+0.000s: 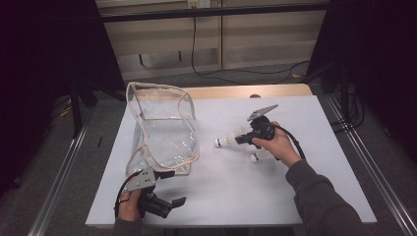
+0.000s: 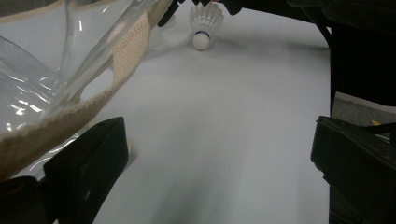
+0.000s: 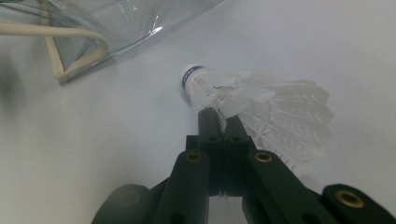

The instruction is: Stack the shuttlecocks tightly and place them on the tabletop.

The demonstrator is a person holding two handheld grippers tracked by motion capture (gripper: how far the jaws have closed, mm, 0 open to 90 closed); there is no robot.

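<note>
A white feather shuttlecock (image 1: pixel 223 142) lies near the middle of the white table, cork toward the bag. My right gripper (image 1: pixel 239 139) is shut on its feathers. In the right gripper view the jaws (image 3: pixel 219 119) pinch the feathers just behind the blue-banded cork of the shuttlecock (image 3: pixel 271 109). A second shuttlecock (image 1: pixel 255 158) lies under the right hand. The clear plastic bag (image 1: pixel 162 128) with beige trim stands at the left, mouth up. My left gripper (image 1: pixel 176 187) is open at the bag's near corner, jaws wide apart (image 2: pixel 219 158), one jaw next to the bag's trim (image 2: pixel 70 116).
The white table top (image 1: pixel 295 187) ends close behind the left hand at the near edge. Black curtains and stands flank the table. A cable runs over the floor beyond the far edge. A person's right sleeve (image 1: pixel 324 201) crosses the near right part of the table.
</note>
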